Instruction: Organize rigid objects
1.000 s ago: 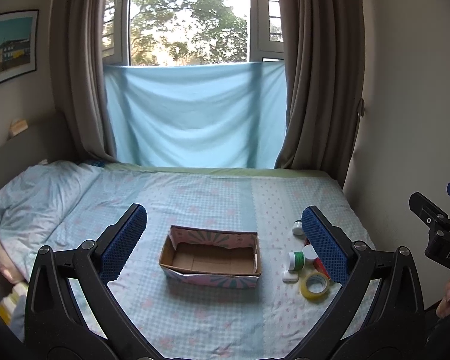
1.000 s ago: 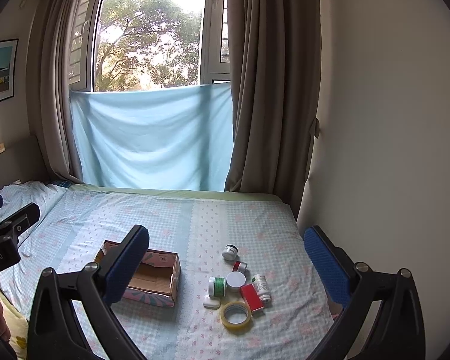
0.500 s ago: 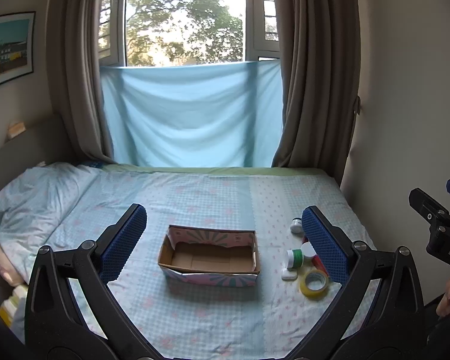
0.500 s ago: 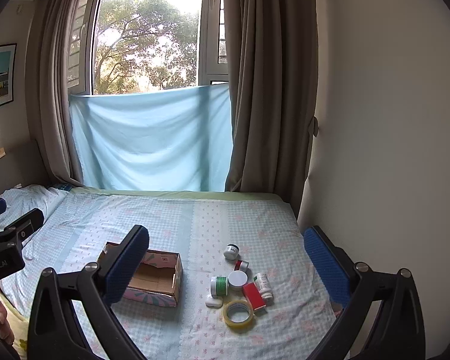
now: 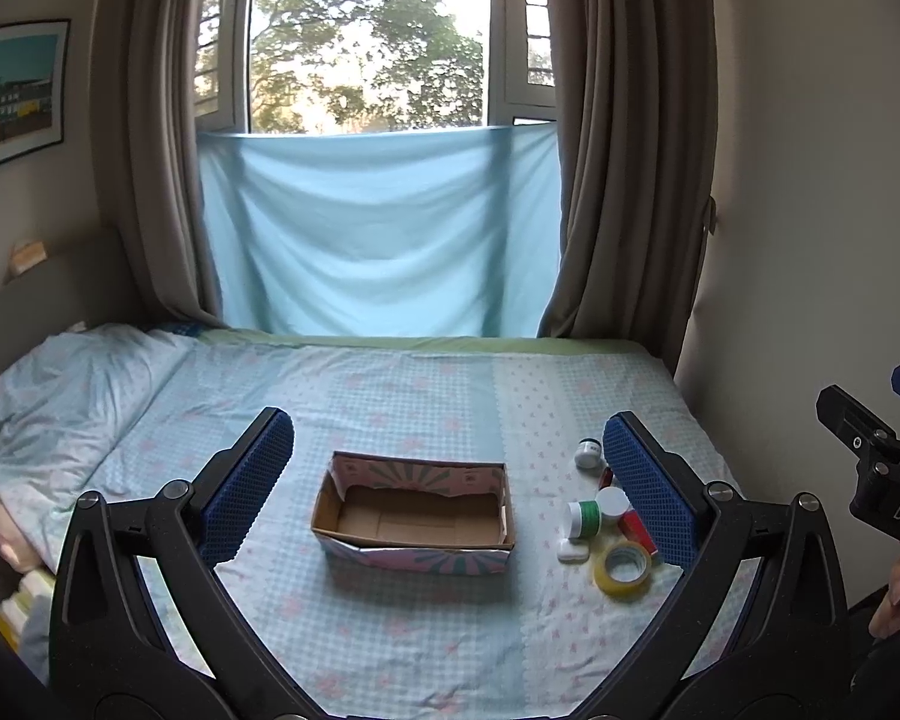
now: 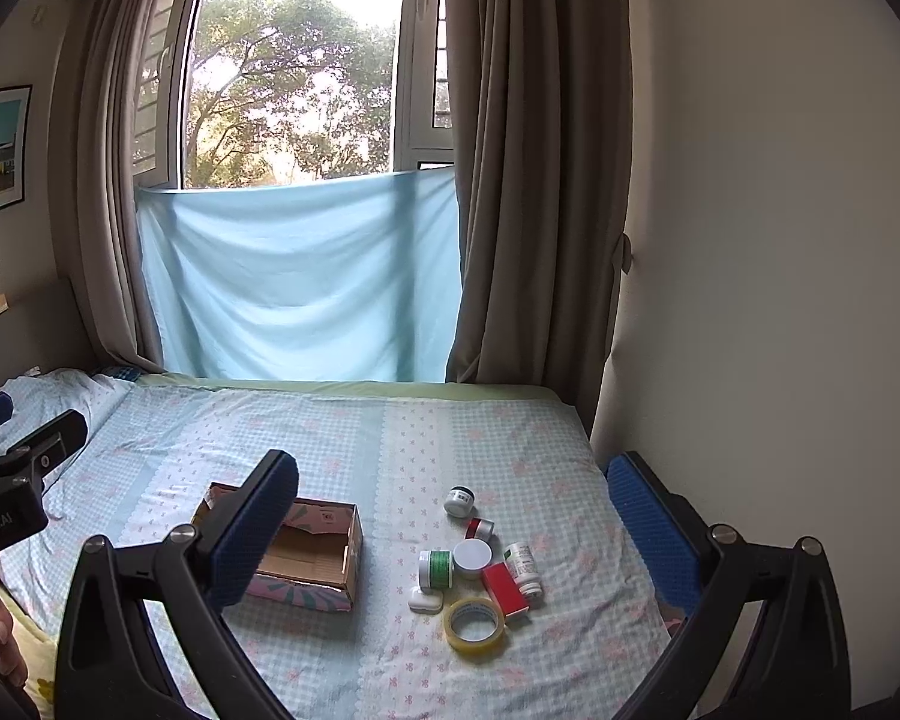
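Observation:
An open, empty cardboard box (image 5: 414,516) with a pink and teal pattern sits on the bed (image 5: 390,396); it also shows in the right wrist view (image 6: 312,558). To its right lies a cluster: a yellow tape roll (image 6: 474,624), a green jar (image 6: 436,568), a white lid (image 6: 473,557), a red box (image 6: 504,591), a white bottle (image 6: 523,564), a small red jar (image 6: 480,529), a white jar (image 6: 459,501) and a white case (image 6: 425,600). My left gripper (image 5: 447,480) is open and empty above the box. My right gripper (image 6: 453,531) is open and empty above the cluster.
A pillow (image 5: 60,414) lies at the bed's left end. Curtains (image 5: 630,180) and a blue cloth (image 5: 378,234) hang at the window behind the bed. A wall (image 6: 780,300) runs along the right side. The tape roll (image 5: 623,567) shows in the left wrist view too.
Both grippers have drifted slightly; the views have shifted a little and the box and cluster sit slightly differently in frame. Both stay open and empty. No object has moved.

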